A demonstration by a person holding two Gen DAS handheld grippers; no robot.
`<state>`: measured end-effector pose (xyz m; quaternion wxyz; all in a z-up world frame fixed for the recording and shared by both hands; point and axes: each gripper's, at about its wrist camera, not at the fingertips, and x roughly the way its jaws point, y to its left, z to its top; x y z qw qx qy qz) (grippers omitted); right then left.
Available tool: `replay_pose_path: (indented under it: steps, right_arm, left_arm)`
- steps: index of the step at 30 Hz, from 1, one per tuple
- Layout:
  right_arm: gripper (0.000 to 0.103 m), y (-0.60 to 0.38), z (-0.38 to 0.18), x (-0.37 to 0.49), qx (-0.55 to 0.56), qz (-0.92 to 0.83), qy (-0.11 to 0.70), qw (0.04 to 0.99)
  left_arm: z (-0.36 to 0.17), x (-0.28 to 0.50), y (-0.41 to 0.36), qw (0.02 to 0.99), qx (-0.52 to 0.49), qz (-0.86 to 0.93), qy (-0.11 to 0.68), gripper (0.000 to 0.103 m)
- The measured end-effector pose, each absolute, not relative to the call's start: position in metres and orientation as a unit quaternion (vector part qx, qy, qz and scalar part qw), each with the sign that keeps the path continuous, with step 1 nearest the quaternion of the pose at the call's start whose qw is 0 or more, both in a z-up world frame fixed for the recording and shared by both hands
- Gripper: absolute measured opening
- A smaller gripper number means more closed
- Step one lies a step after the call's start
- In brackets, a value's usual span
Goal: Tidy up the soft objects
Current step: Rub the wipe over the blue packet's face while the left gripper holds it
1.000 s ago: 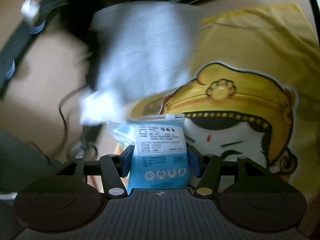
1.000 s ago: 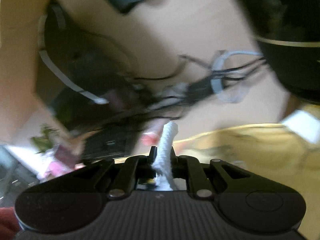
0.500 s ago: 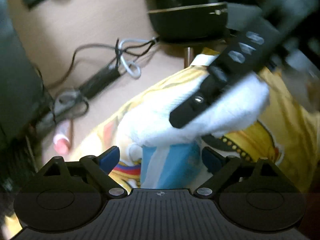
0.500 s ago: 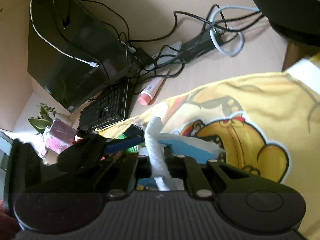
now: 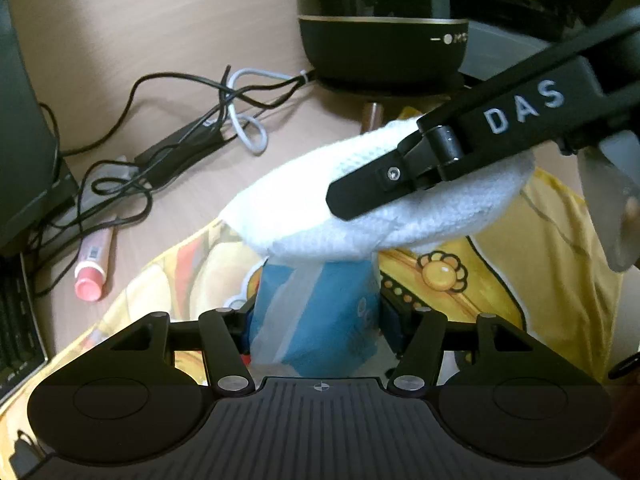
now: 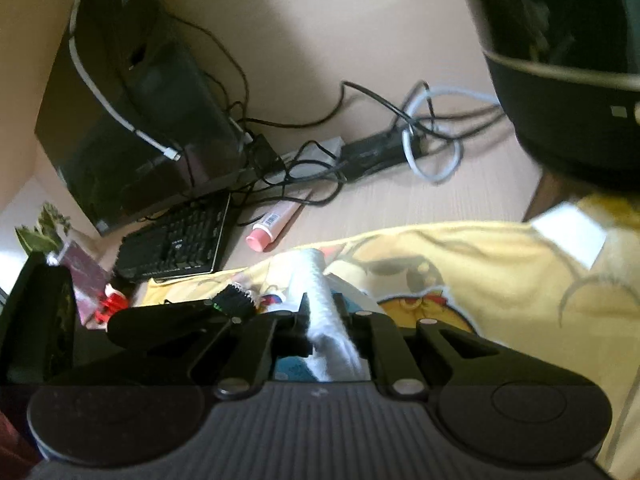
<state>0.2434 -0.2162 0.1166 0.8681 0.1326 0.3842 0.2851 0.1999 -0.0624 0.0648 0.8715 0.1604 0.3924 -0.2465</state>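
We note the left gripper [image 5: 316, 320] closing on a blue packet [image 5: 320, 316], the right gripper [image 6: 324, 320] clamping a white waffle-textured cloth [image 5: 380, 204].

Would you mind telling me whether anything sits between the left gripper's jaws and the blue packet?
Nothing visible does. The blue packet already sits between the left gripper's closing jaws, pads against its sides. The white cloth, pinched by the right gripper, lies across the packet's top, not between jaws and packet.

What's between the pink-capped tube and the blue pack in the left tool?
Bare desk, then the edge of the yellow printed cloth; nothing else. The left wrist view shows the tube and blue pack.
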Motion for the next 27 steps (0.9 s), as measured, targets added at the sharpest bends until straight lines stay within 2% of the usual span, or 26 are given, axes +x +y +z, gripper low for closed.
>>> replay_pose_path:
  steps: [2, 6, 8, 12, 14, 15, 16, 18, 21, 23, 27]
  right_arm:
    - [0.01, -0.21, 0.12, 0.239, 0.132, 0.319, 0.385, 0.856]
    - [0.01, -0.2, 0.111, 0.238, 0.143, 0.359, 0.425, 0.819]
    - [0.01, -0.197, 0.102, 0.238, 0.11, 0.325, 0.437, 0.832]
    - [0.008, -0.215, 0.1, 0.243, 0.163, 0.307, 0.44, 0.828]
    - [0.008, -0.222, 0.104, 0.244, 0.171, 0.296, 0.428, 0.837]
    - [0.008, -0.225, 0.105, 0.244, 0.175, 0.291, 0.422, 0.841]
    - [0.008, -0.227, 0.107, 0.244, 0.173, 0.287, 0.416, 0.845]
    - [0.008, -0.231, 0.112, 0.243, 0.167, 0.275, 0.401, 0.858]
    - [0.01, -0.235, 0.12, 0.246, 0.17, 0.263, 0.385, 0.868]
    - [0.01, -0.239, 0.124, 0.251, 0.177, 0.261, 0.379, 0.87]
    - [0.01, -0.241, 0.126, 0.258, 0.176, 0.251, 0.376, 0.875]
  left_arm:
    - [0.062, 0.201, -0.06, 0.869, 0.156, -0.244, 0.401, 0.064]
    - [0.055, 0.2, -0.05, 0.862, 0.139, -0.242, 0.423, 0.076]
    - [0.052, 0.201, -0.046, 0.861, 0.129, -0.238, 0.43, 0.08]
    - [0.048, 0.205, -0.053, 0.859, 0.116, -0.251, 0.431, 0.08]
    - [0.045, 0.205, -0.062, 0.858, 0.129, -0.261, 0.424, 0.075]
    - [0.043, 0.205, -0.066, 0.855, 0.139, -0.263, 0.424, 0.063]
    - [0.04, 0.207, -0.07, 0.853, 0.149, -0.264, 0.426, 0.057]
    - [0.04, 0.207, -0.072, 0.853, 0.157, -0.264, 0.421, 0.052]
    - [0.048, 0.205, -0.071, 0.863, 0.211, -0.245, 0.387, 0.049]
    - [0.05, 0.199, -0.074, 0.868, 0.297, -0.214, 0.337, 0.049]
    - [0.035, 0.19, -0.082, 0.842, 0.415, -0.19, 0.288, 0.054]
